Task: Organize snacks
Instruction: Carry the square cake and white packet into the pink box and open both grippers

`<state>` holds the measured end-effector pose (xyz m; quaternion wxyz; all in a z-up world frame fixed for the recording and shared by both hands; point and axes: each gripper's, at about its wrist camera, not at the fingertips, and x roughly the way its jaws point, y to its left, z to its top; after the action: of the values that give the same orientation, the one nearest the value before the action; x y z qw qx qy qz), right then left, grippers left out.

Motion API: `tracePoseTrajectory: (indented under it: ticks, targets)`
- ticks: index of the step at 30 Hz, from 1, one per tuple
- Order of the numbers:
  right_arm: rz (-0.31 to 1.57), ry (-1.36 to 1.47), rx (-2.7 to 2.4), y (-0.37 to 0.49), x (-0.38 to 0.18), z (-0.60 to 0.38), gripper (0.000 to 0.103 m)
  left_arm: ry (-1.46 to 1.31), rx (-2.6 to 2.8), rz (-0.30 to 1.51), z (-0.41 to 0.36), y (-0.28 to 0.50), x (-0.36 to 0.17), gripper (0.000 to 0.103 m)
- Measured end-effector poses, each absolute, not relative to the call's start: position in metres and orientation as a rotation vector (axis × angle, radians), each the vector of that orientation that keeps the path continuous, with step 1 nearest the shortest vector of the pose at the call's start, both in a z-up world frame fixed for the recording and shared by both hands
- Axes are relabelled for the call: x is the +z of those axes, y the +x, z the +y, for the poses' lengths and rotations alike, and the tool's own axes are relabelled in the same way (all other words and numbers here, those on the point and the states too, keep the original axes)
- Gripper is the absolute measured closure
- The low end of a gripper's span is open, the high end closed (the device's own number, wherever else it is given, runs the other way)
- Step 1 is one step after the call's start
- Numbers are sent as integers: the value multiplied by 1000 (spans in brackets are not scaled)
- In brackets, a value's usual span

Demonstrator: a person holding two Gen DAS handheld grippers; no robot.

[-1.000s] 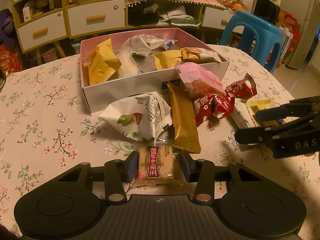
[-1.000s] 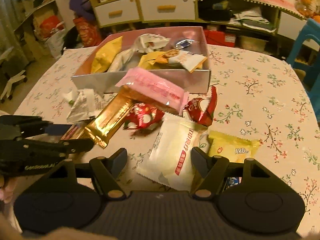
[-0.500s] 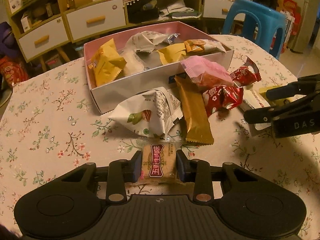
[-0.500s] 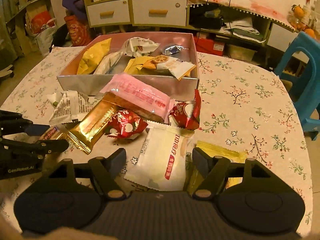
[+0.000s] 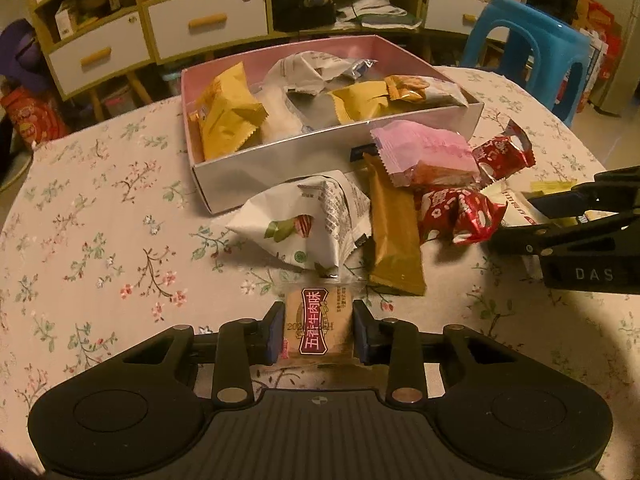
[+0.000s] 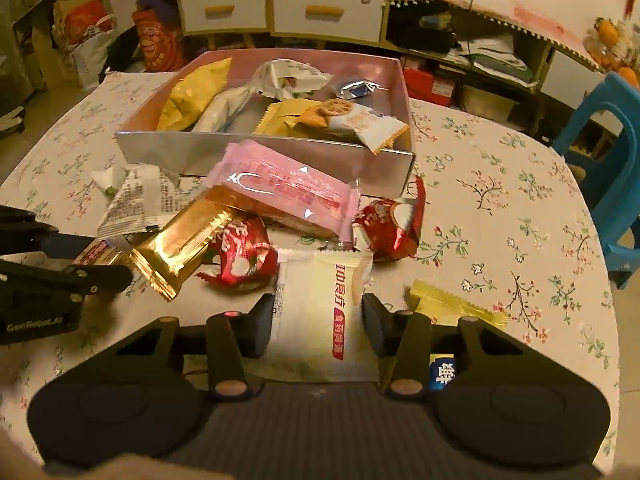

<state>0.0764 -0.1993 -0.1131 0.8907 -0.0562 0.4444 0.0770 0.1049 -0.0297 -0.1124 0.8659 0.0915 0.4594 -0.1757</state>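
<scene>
Your left tool (image 5: 319, 330) pinches a small tan beef-snack packet with a maroon label (image 5: 319, 326), ready for the pink-lined cardboard box (image 5: 280, 168) ahead. Your right tool (image 6: 318, 322) straddles a white bread wrapper (image 6: 320, 312) on the table, jaws apart.

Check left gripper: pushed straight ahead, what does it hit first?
Probably the white crinkled nut packet, just ahead of the left gripper and its small tan beef snack; depth unclear.

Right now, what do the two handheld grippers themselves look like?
Both are matte black plastic. The left gripper has blue finger pads, ribbed housing and round discs; its side reads "GenRobot.AI". The right gripper is built alike; its side reads "DAS". No cables or sleeves show.
</scene>
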Motion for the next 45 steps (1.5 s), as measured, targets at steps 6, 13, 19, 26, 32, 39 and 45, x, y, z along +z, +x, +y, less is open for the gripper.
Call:
tracePoseTrajectory:
  ticks: [6,13,19,26,32,39,45]
  targets:
    - [922,-121,183,68,-100,-195,60,185,-375,961,-29,102,-104,71]
    - [921,-102,235,55,-85,-189,61,152,-388,957,-27,93,-89,71]
    - [910,-89,257,48,-75,-184,61,123,-405,942,-21,82,-74,71]
    - [873,-51,261,50,-65,-184,61,84,-405,892,-14,77,-55,71]
    - [854,-12,262,56,-61,-187,61,41,-394,852,-9,82,-43,71]
    - [838,27,248,70,-58,-194,60,-9,-376,826,-2,96,-32,71]
    - [811,85,244,91,-48,-202,60,-19,-370,802,-8,121,-24,71]
